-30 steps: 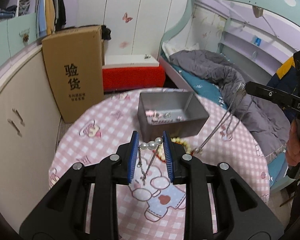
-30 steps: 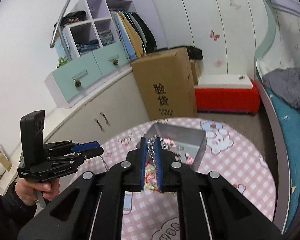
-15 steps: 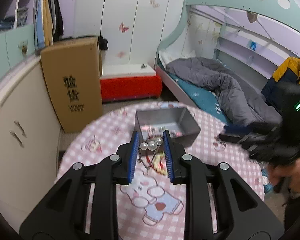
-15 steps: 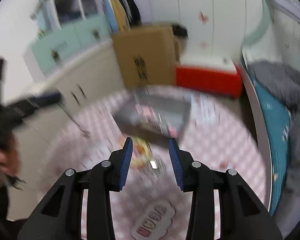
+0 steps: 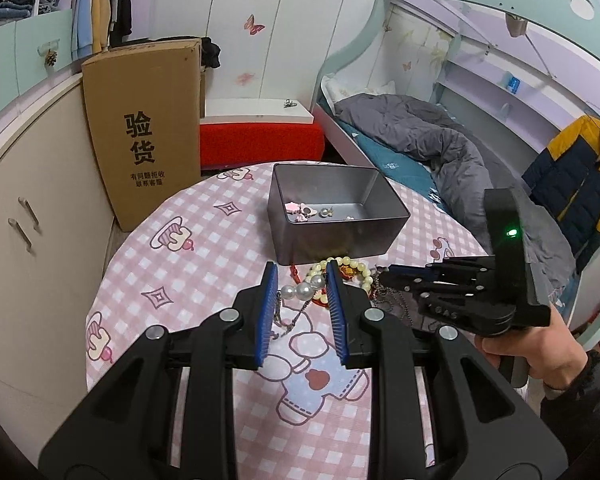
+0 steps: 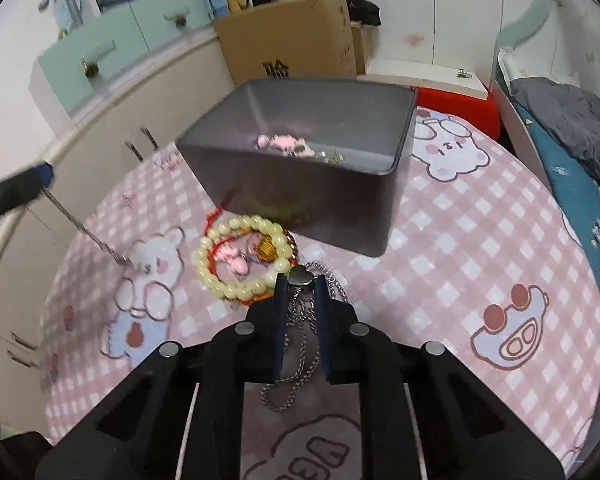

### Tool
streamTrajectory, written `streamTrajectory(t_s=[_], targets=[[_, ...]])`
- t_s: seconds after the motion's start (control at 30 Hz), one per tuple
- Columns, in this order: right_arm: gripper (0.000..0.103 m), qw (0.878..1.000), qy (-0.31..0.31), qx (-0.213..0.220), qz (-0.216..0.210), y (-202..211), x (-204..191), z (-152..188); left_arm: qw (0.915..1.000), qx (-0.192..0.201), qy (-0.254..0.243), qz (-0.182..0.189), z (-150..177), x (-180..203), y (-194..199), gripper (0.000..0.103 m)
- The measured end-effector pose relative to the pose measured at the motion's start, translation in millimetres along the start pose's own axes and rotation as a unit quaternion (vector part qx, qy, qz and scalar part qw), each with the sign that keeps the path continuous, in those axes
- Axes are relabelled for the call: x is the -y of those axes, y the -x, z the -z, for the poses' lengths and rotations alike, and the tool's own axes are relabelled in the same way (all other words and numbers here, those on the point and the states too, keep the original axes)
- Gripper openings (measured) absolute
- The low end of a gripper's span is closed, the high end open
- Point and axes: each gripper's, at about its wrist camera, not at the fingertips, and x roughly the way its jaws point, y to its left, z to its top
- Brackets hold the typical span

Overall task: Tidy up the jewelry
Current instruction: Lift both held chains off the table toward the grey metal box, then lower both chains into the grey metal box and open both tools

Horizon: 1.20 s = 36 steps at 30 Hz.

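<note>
My left gripper [image 5: 300, 280] is shut on a pearl necklace [image 5: 302, 291] whose silver chain hangs to the table. My right gripper [image 6: 299, 285] is low over the table with its jaws narrowed around a silver chain [image 6: 300, 344] with a heart pendant [image 6: 301, 275]; it also shows in the left wrist view [image 5: 384, 278]. A grey metal box [image 5: 332, 216] holds pink and small silver pieces [image 6: 286, 145]. A cream bead bracelet [image 6: 240, 260] with red cord lies in front of the box.
The round table has a pink checked cloth [image 5: 204, 264]. A cardboard box [image 5: 144, 132] and cabinets [image 5: 24, 208] stand left; a red bench [image 5: 260, 140] and a bed [image 5: 412, 148] stand behind and right.
My right gripper dropped from high above the box down to the table by the silver chain, opening then narrowing. My left gripper kept the pearl necklace and rose slightly.
</note>
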Motion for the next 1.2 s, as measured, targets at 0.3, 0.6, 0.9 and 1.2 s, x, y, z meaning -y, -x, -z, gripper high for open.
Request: streamTrajectory(t_s=[0.3, 0.6, 0.9, 1.2], targets=[[0.005, 0.996, -0.014, 0.074, -0.044, 65.3, 0.7, -19.4, 0.9999, 0.011, -0.003, 0.004, -9.3, 1.7, 6.0, 0.024], [0.038, 0.999, 0.034, 0.008, 0.033, 45.0, -9.7, -22.6, 0.9996, 0.027, -0.007, 0.007, -18.7, 4.5, 14.5, 0.024], [0.036, 0.999, 0.034, -0.036, 0.020, -19.0, -4.4, -13.5, 1.0000, 0.008, -0.003, 0.004, -8.2, 0.9, 6.1, 0.024], [0.014, 0.999, 0.007, -0.012, -0.031, -0.2, 3.8, -15.1, 1.0000, 0.005, 0.003, 0.002, -8.9, 0.8, 3.6, 0.024]])
